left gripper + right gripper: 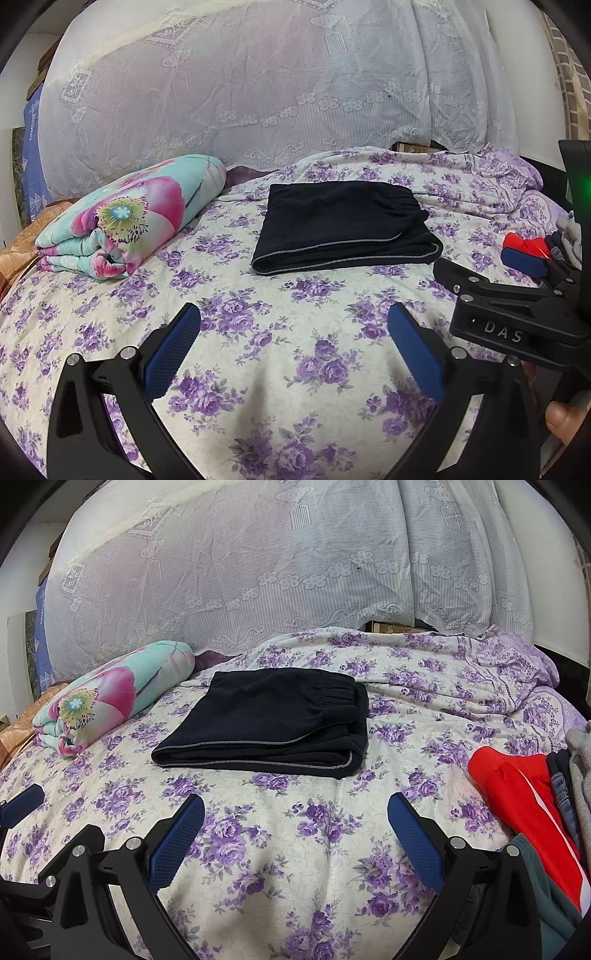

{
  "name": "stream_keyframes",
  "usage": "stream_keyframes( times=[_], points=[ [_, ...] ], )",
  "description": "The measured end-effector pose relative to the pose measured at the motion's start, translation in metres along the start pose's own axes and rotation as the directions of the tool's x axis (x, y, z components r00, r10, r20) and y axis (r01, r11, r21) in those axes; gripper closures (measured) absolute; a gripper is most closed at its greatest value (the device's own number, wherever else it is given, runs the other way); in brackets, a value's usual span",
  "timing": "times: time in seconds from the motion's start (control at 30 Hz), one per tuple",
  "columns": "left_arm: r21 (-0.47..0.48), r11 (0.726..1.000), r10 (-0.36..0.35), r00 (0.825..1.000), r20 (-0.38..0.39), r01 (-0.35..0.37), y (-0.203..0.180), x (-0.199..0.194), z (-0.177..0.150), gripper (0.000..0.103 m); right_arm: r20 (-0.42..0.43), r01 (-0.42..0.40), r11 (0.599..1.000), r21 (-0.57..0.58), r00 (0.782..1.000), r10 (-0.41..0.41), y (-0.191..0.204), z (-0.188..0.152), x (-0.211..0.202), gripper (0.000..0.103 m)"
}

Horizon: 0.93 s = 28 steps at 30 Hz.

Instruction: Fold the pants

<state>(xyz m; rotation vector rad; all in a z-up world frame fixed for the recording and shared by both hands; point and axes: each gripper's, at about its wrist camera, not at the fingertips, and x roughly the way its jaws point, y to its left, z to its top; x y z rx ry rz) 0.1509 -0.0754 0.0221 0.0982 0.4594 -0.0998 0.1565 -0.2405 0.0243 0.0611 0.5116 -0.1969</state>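
Observation:
Dark navy pants (341, 229) lie folded into a flat rectangle on the floral bedsheet (288, 354), waistband at the right, grey piping along the near edge. They also show in the right wrist view (269, 722). My left gripper (293, 325) is open and empty, hovering over the sheet in front of the pants, apart from them. My right gripper (295, 808) is open and empty too, just in front of the pants' near edge. The right gripper's body shows at the right of the left wrist view (517, 314).
A rolled floral blanket (129, 221) lies at the left. A pile of clothes with a red garment (524, 805) sits at the right edge of the bed. A lace curtain (258, 92) hangs behind the bed.

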Motion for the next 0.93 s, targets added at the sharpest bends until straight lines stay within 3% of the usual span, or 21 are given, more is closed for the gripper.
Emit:
stream_keyframes(
  times=[0.93],
  points=[
    [0.006,1.000,-0.021,1.000,-0.005,0.021,0.0046,0.0019,0.0010,0.004,-0.002,-0.001,1.000,0.001,1.000,0.001,0.0000,-0.0004,-0.0004,0.003]
  ],
)
